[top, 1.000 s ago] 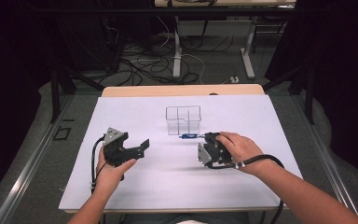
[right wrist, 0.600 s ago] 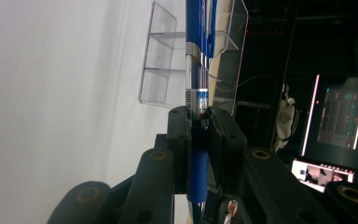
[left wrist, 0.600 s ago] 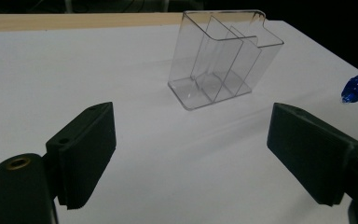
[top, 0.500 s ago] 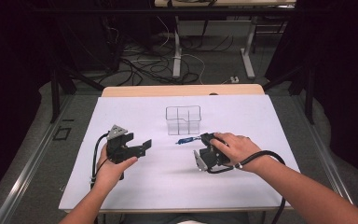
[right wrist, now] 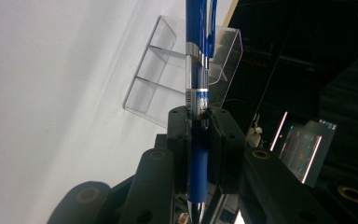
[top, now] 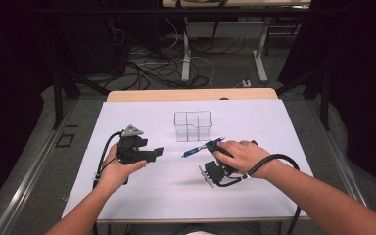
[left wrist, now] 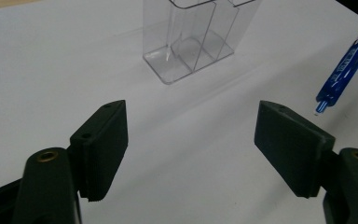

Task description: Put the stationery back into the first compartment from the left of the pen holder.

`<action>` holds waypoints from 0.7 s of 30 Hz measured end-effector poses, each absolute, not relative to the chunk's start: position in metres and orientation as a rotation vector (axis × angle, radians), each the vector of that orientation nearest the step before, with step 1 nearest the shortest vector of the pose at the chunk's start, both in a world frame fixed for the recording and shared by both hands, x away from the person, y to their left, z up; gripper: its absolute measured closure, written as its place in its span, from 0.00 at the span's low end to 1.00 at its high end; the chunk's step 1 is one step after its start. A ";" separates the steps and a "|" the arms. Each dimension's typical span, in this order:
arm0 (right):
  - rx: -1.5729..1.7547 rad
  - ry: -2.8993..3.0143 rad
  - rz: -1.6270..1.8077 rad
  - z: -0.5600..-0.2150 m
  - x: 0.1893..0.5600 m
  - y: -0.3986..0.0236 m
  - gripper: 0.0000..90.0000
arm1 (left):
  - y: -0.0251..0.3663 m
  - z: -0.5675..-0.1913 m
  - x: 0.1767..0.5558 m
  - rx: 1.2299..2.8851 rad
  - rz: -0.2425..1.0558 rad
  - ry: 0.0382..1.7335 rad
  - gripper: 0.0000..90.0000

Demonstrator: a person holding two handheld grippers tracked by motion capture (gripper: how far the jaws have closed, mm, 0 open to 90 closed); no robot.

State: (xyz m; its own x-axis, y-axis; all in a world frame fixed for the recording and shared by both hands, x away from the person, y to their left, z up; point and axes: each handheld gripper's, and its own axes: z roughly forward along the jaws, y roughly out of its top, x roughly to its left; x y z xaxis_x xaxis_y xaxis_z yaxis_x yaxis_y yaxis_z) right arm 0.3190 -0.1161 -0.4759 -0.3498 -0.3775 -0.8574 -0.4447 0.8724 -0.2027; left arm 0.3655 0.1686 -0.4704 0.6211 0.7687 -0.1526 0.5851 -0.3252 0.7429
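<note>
Scene: a person at a white-covered table [top: 142,196] works two handheld grippers near a clear divided organizer [top: 192,126].
Pen: a blue ballpoint pen [top: 197,149] is lifted off the table just in front of the organizer, tilted, its tip toward the left gripper.
Right gripper [right wrist: 198,140]: clamped tight on the pen's barrel, pads pressing both sides.
Left gripper [left wrist: 191,135]: jaws apart with nothing between them, though they have just been closing; the pen's tip hangs beyond its right jaw.
Done: the pen is picked up and held near the organizer.
Left: all compartments look empty; the pen likely has to be stood upright and dropped into one, perhaps with a handover first.
</note>
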 end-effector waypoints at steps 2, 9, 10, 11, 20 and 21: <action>-0.627 1.965 0.064 -0.477 0.319 -0.115 0.88 | 0.167 -0.468 0.366 2.058 0.281 1.048 0.31; -0.728 1.889 0.021 -0.479 0.319 -0.112 0.88 | 0.160 -0.464 0.369 2.129 0.229 0.997 0.36; -0.730 1.886 0.021 -0.479 0.319 -0.112 0.88 | 0.159 -0.463 0.370 2.140 0.217 0.994 0.36; -0.740 1.884 0.012 -0.480 0.319 -0.112 0.88 | 0.158 -0.463 0.370 2.144 0.218 0.992 0.36; -0.790 1.847 -0.016 -0.483 0.321 -0.110 0.88 | 0.147 -0.456 0.378 2.180 0.189 0.996 0.39; -0.796 1.841 -0.024 -0.484 0.320 -0.110 0.88 | 0.146 -0.455 0.378 2.187 0.182 0.997 0.39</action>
